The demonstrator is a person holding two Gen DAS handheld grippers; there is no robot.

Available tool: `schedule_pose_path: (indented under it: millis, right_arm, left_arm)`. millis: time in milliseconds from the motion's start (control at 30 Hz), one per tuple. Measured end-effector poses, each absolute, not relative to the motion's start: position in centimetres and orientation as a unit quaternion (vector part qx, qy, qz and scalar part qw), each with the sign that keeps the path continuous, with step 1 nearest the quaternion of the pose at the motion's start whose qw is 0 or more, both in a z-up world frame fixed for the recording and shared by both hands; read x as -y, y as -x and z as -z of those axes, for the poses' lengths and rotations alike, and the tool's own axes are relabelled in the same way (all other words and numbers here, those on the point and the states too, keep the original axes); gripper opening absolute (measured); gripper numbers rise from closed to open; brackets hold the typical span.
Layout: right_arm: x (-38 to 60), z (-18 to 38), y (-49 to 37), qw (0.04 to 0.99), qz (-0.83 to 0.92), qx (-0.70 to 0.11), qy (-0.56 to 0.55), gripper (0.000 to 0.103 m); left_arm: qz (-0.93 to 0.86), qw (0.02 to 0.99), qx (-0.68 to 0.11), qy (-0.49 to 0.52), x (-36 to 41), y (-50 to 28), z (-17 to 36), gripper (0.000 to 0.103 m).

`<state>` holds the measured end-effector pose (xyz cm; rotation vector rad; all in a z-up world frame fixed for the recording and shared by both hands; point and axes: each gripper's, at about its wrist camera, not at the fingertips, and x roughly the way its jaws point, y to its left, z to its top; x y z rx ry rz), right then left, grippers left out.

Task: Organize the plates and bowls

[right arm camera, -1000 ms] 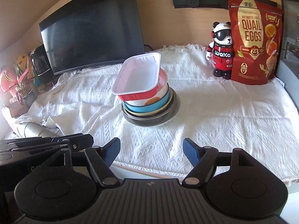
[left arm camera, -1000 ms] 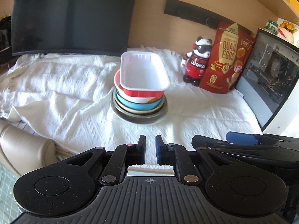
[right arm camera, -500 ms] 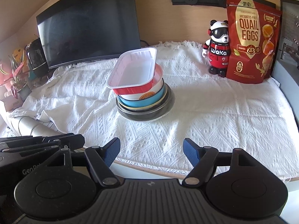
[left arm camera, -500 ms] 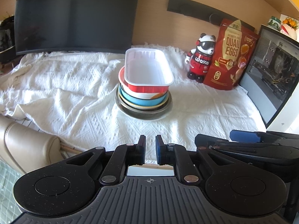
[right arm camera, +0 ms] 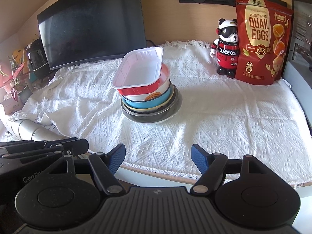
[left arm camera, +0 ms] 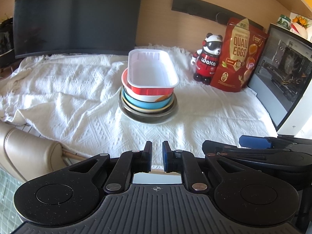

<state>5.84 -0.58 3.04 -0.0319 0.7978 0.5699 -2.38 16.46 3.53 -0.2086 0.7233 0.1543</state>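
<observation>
Jaws of left gripper nearly together, small gap, nothing between. Jaws of right gripper wide apart, empty. Both hover off near edge of table, clear of everything, side by side.

Stack mid-cloth, well back from near edge: red-and-white tray on top, sitting askew, overhanging; under it white bowl, blue bowl, cream dish, dark bowl, white plate at bottom.

Far right corner: panda figure touching quail-egg bag. Monitor along far edge, left.
</observation>
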Motion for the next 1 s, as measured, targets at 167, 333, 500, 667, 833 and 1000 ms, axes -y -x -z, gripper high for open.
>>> schedule_pose_path:
  millis: [167, 333, 500, 667, 833, 1000]
  right_arm:
    - [0.83, -3.05, -5.87, 0.883, -0.272, -0.384, 0.015, 0.075]
    - [1.01, -3.04, -5.86, 0.883, -0.268, -0.385, 0.015, 0.075]
    - [0.97, -3.00, -5.92, 0.883, -0.266, -0.386, 0.016, 0.075]
    - [0.84, -2.96, -5.94, 0.883, -0.268, -0.385, 0.017, 0.075]
    - [0.78, -2.93, -6.00, 0.883, -0.269, -0.385, 0.017, 0.075]
    - [0.69, -2.87, -6.05, 0.882, -0.270, -0.386, 0.019, 0.075]
  left_arm:
    - [-0.073, 0.927, -0.354, 0.102, -16.34, 2.25, -3.46, 0.013]
    - [-0.071, 0.926, -0.355, 0.103, -16.33, 2.17, -3.45, 0.013]
    - [-0.071, 0.927, -0.355, 0.103, -16.32, 2.18, -3.44, 0.013]
    - [-0.072, 0.925, -0.357, 0.104, -16.38, 2.16, -3.29, 0.013]
    - [-0.071, 0.925, -0.359, 0.104, -16.40, 2.07, -3.24, 0.013]
    - [-0.071, 0.924, -0.361, 0.102, -16.48, 1.90, -2.96, 0.013]
